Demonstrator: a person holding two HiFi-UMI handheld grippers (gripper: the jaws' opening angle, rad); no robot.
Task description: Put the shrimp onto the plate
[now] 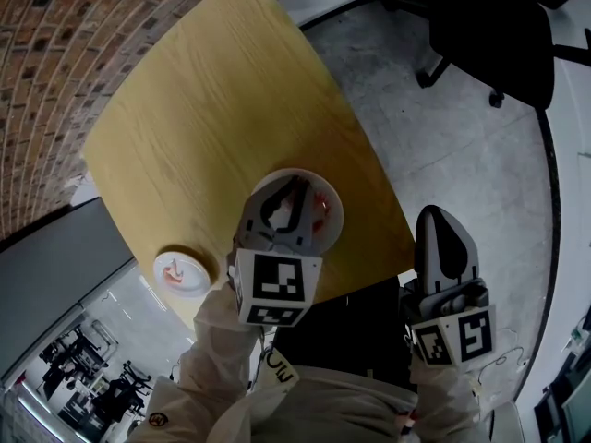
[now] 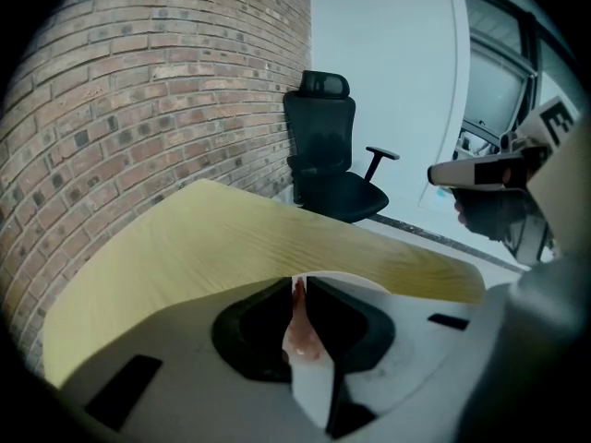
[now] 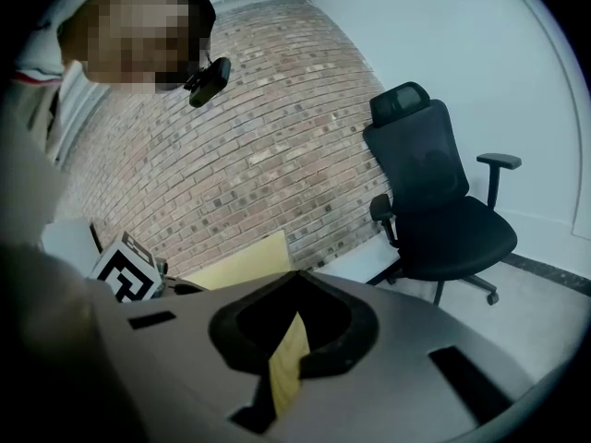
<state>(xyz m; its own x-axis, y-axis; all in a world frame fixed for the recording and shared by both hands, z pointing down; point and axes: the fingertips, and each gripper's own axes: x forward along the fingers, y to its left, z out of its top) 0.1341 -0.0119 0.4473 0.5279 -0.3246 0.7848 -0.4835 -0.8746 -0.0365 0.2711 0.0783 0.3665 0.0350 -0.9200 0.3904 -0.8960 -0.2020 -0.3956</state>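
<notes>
Grippers number two. The left gripper [image 1: 296, 188] hangs over the larger of two white round plates [image 1: 335, 221]; its own view shows the jaws pressed together on one pale pink shrimp [image 2: 300, 329], pinched upright between them, tail end uppermost. Whether that shrimp touches the plate surface cannot be told. A reddish-orange patch [image 1: 320, 212] lies on the same plate just beside the gripper; too small to identify.

The second, smaller white round plate [image 1: 169, 285] sits near the table edge on the person's left, apart from the first; it bears one orange-pink item [image 1: 178, 270], likewise too small to identify.

Both plates rest on one light yellow wooden table with rounded corners [image 1: 212, 90].

The right gripper [image 1: 440, 214] is held off the table's near right edge, above grey floor [image 1: 462, 146]; its jaws meet at the tips with nothing between them, only a sliver of yellow tabletop showing through the gap behind.

One black office chair [image 1: 489, 26] stands on the floor beyond the table; one red brick wall [image 1: 37, 53] runs along the table's far left side.
</notes>
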